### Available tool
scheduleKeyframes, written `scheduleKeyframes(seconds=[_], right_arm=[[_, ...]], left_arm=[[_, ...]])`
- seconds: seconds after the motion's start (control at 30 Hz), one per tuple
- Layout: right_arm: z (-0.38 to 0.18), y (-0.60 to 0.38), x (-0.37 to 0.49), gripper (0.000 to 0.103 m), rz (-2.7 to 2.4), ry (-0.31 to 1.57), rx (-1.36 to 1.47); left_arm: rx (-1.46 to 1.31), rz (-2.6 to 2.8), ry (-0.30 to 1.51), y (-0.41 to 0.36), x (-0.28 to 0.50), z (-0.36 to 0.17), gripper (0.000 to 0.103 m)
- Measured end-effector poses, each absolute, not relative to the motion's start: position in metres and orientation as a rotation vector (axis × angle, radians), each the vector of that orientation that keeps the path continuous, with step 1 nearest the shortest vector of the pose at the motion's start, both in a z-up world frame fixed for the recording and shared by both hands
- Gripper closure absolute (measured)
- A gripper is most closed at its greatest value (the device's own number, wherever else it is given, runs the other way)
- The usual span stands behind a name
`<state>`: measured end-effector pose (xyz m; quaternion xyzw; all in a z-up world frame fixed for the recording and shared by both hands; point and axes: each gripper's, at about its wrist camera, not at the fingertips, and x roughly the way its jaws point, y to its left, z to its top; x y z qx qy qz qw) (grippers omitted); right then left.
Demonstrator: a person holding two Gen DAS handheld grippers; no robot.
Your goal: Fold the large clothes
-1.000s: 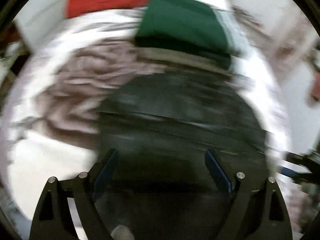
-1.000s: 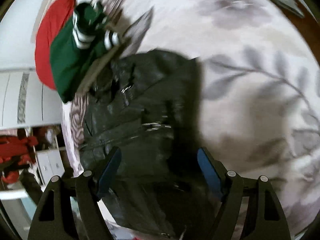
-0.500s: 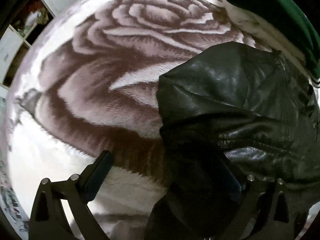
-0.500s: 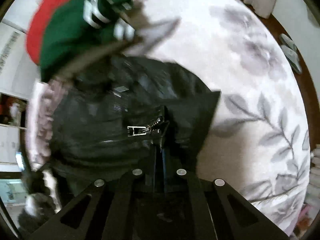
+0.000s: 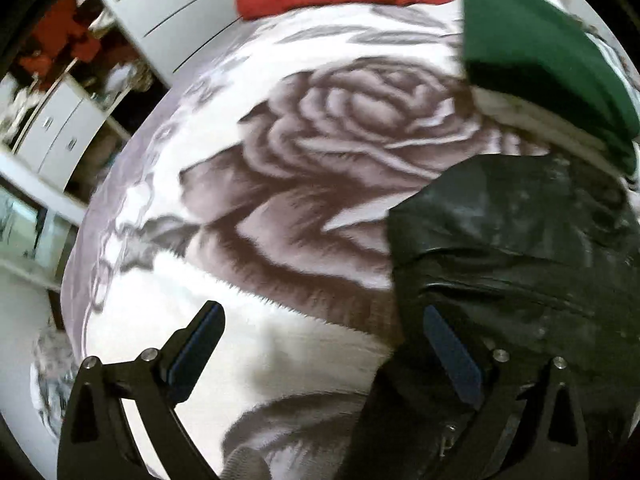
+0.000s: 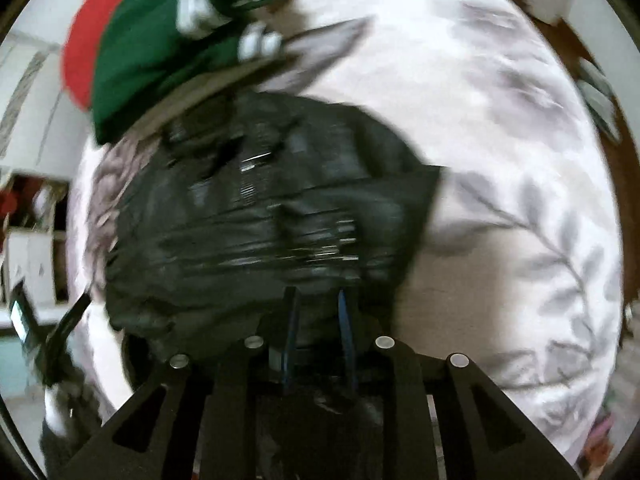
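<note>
Black jacket (image 6: 260, 216): centre frame on floral blanket (image 6: 500, 160) | right gripper (image 6: 318, 320): nearly closed on jacket hem, grip held since half-second ago | left gripper (image 5: 320, 344): now wide, empty, lower frame | fold likely under way.

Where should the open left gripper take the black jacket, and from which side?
Grip the jacket's rounded folded edge facing the rose blanket, coming from the blanket side. That edge bulges up beside the left gripper, offering a fold its open jaws could straddle.
</note>
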<state>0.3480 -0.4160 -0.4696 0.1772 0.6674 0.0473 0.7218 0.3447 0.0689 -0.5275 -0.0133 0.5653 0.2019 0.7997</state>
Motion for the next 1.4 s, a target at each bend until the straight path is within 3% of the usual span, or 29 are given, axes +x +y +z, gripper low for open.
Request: scheduleKeyframes(seconds=[0.27, 0.57, 0.77, 0.97, 1.1, 1.17, 1.2, 1.23, 1.4], right_arm=[[-0.550, -0.373, 0.350, 0.085, 0.173, 1.646, 0.280], [-0.493, -0.370, 0.337, 0.081, 0.139, 1.602, 0.277], [-0.528, -0.360, 0.328, 0.081, 0.047, 1.653, 0.246], [-0.541, -0.353, 0.332, 0.081, 0.018, 1.678, 0.189], [-0.521, -0.359, 0.329, 0.080, 0.043, 1.661, 0.228], [-0.504, -0.370, 0.324, 0.067, 0.077, 1.634, 0.278], [-0.498, -0.374, 0.321, 0.048, 0.085, 1.628, 0.286], [-0.488, -0.385, 0.314, 0.043, 0.101, 1.616, 0.305], [-0.461, -0.452, 0.277, 0.042, 0.134, 1.627, 0.266]], left_arm=[[-0.087, 0.428, 1.379, 0.087, 0.349, -0.610, 0.000], [-0.182, 0.324, 1.204, 0.080, 0.319, -0.528, 0.000], [-0.024, 0.254, 1.280, 0.055, 0.336, -0.593, 0.000], [0.010, 0.243, 1.230, 0.051, 0.334, -0.588, 0.000], [0.061, 0.319, 1.205, 0.045, 0.326, -0.565, 0.000], [0.103, 0.391, 1.161, 0.036, 0.312, -0.545, 0.000], [0.123, 0.421, 1.145, 0.033, 0.309, -0.539, 0.000], [0.169, 0.476, 1.120, 0.024, 0.300, -0.528, 0.000], [0.351, 0.664, 1.073, -0.043, 0.250, -0.497, 0.000]])
